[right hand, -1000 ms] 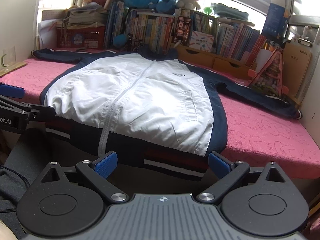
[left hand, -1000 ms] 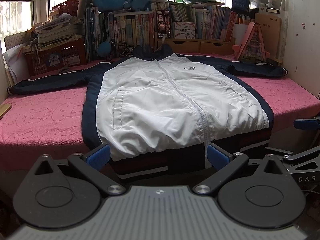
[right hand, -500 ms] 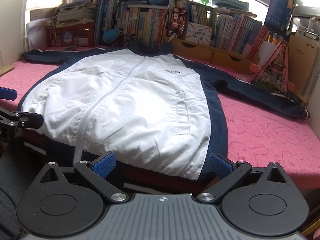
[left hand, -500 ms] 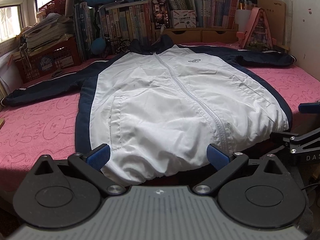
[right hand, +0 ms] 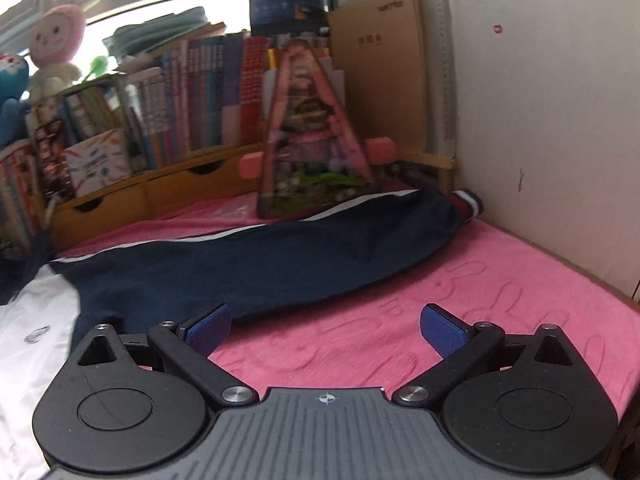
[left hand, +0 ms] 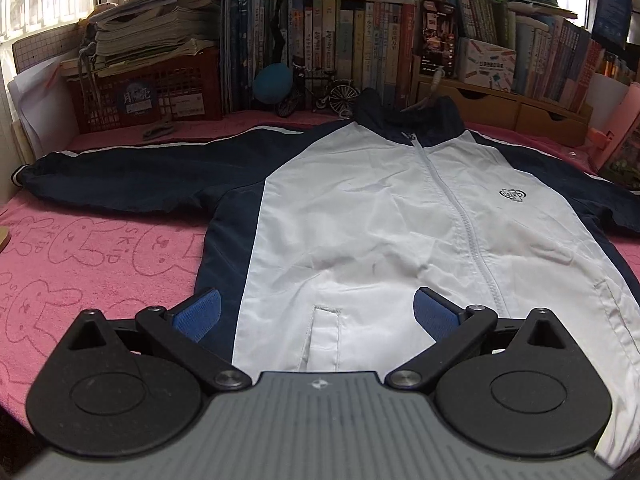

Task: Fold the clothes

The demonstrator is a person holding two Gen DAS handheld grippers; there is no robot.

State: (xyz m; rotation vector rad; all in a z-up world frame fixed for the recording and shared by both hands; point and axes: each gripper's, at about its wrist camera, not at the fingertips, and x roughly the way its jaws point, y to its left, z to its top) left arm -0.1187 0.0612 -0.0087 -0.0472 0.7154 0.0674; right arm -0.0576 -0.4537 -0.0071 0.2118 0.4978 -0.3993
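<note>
jacket point(left hand: 360, 216) flat, sleeves spread sideways | right gripper point(right hand: 324, 330) – open, empty – faces right sleeve point(right hand: 260, 256) | left gripper point(left hand: 316, 314) open over body

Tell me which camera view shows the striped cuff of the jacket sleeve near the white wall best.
The right wrist view: the striped cuff lies unobstructed at the end of the navy sleeve. In the left wrist view, that sleeve runs out of frame, so this cuff is not visible.

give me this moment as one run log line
phase: approach | jacket: flat, zipped, unfolded | left gripper: open over hem | right gripper: open near right sleeve | grasp: none
</note>
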